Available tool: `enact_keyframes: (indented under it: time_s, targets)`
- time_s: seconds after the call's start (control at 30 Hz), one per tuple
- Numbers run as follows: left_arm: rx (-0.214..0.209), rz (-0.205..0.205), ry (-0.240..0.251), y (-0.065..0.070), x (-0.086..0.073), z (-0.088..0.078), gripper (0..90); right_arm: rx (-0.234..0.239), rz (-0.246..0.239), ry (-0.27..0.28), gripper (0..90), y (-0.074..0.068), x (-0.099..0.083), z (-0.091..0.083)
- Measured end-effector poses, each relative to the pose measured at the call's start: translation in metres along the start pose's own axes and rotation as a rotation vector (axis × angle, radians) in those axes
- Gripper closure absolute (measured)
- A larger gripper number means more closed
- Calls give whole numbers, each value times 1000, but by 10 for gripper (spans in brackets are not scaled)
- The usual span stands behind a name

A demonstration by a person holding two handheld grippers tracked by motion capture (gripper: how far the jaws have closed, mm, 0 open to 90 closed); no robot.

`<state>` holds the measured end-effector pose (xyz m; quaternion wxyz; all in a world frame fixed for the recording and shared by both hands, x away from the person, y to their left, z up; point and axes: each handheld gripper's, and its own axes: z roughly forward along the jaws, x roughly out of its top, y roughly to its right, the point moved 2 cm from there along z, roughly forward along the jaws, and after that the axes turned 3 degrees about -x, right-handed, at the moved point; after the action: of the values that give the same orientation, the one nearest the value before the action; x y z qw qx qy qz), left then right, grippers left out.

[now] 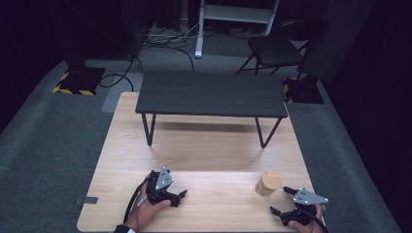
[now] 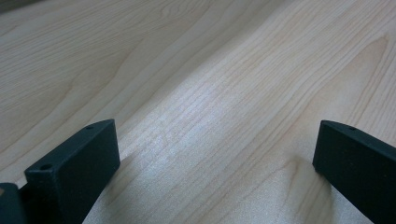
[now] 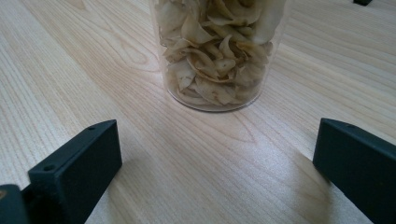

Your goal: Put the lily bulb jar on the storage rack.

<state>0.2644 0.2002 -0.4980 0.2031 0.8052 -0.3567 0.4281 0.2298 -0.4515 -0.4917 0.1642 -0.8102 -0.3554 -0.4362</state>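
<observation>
Near the table's [image 1: 204,145] right edge stands your jar [image 1: 268,183], clear and full of pale chips. Your right claw [image 1: 282,200] sits just nearside of it, jaws apart. Your left claw [image 1: 183,197] rests near-left, jaws apart over bare wood.

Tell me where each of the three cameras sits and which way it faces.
High view: above the person's side, looking forward and down on the wooden table; both hands, the left gripper and the right gripper enter at the bottom.
Left gripper view: rides the left gripper, looking along its open jaws at bare tabletop.
Right gripper view: rides the right gripper, jaws open, facing the clear jar of chips.
Shared: the high and right gripper views both show the jar.
</observation>
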Motion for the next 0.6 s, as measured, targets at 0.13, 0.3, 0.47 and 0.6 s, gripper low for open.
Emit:
enact_keyframes:
  time_s: [0.13,0.3,0.47,0.6]
  targets:
    - [1,-2,1,0,0,0,5,0,0,0,6,0,0,0]
    - [1,-2,1,0,0,0,5,-2,0,0,5,0,0,0]
    - [0,-2,0,0,0,0,5,-1,1,0,3,0,0,0]
    - [0,-1,0,0,0,0,5,6,-2,0,3,1,-1,-2]
